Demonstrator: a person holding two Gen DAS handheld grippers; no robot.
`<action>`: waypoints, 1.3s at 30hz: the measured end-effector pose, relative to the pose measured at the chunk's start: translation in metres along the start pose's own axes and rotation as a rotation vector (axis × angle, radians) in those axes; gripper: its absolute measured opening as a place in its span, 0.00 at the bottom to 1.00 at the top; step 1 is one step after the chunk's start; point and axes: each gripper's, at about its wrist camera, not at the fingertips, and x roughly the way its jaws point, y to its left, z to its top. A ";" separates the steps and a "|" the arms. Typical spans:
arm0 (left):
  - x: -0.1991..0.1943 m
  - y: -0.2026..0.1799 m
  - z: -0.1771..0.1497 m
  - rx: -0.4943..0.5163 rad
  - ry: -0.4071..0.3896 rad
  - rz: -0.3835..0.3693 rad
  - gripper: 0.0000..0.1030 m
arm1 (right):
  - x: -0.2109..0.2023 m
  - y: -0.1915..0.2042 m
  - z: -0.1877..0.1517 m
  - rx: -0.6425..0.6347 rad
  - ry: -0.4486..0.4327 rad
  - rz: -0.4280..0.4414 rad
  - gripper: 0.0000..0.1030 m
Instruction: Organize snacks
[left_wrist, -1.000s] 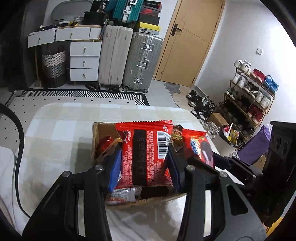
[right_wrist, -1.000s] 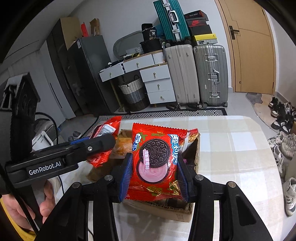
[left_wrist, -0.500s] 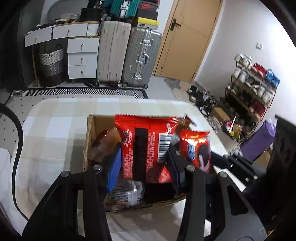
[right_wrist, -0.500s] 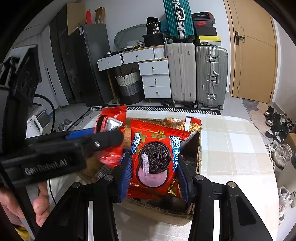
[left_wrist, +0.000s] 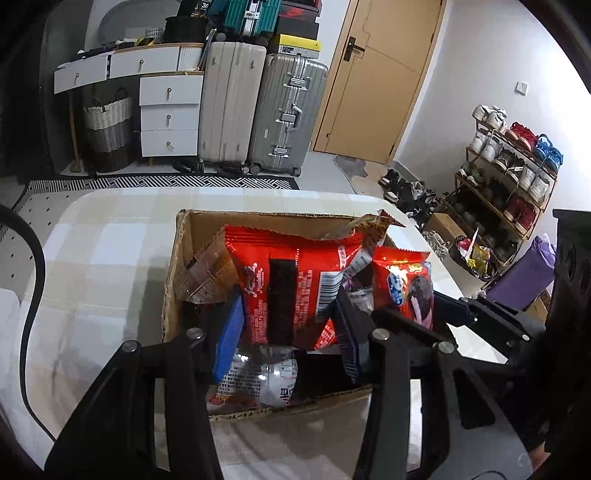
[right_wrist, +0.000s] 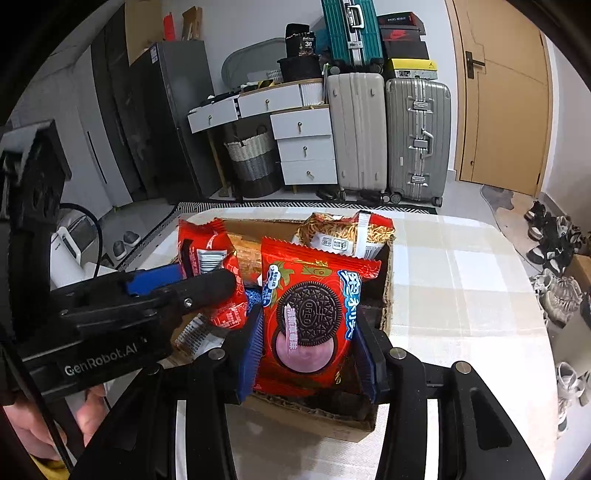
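Note:
A cardboard box (left_wrist: 173, 273) (right_wrist: 388, 280) sits on the checked table and holds several snack packets. My left gripper (left_wrist: 284, 325) is shut on a red wafer packet (left_wrist: 291, 284), held upright inside the box; this packet also shows in the right wrist view (right_wrist: 207, 258). My right gripper (right_wrist: 306, 347) is shut on a red Oreo packet (right_wrist: 310, 314), held upright in the box's near right part; it shows in the left wrist view (left_wrist: 402, 284). A gold noodle snack packet (right_wrist: 343, 232) stands at the far side. A clear brown packet (left_wrist: 207, 273) leans at the left.
The checked tablecloth (right_wrist: 461, 277) (left_wrist: 92, 258) surrounds the box. A silver-white packet (left_wrist: 258, 376) lies on the box floor near me. A black cable (left_wrist: 33, 295) runs along the table's left. Suitcases (right_wrist: 388, 136) and drawers stand behind; a shoe rack (left_wrist: 509, 184) is to the right.
Both grippers have lowered their packets deeper into the box. The box now sits closer and larger in both views.

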 end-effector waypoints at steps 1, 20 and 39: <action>0.000 -0.001 0.000 -0.002 0.005 -0.002 0.41 | 0.000 0.001 0.001 -0.003 0.001 0.000 0.44; -0.039 0.009 0.000 -0.056 -0.048 -0.028 0.73 | 0.000 0.001 0.003 0.011 0.035 0.022 0.44; -0.130 -0.004 -0.010 -0.091 -0.169 0.029 0.99 | -0.047 0.012 0.001 0.005 -0.055 -0.002 0.51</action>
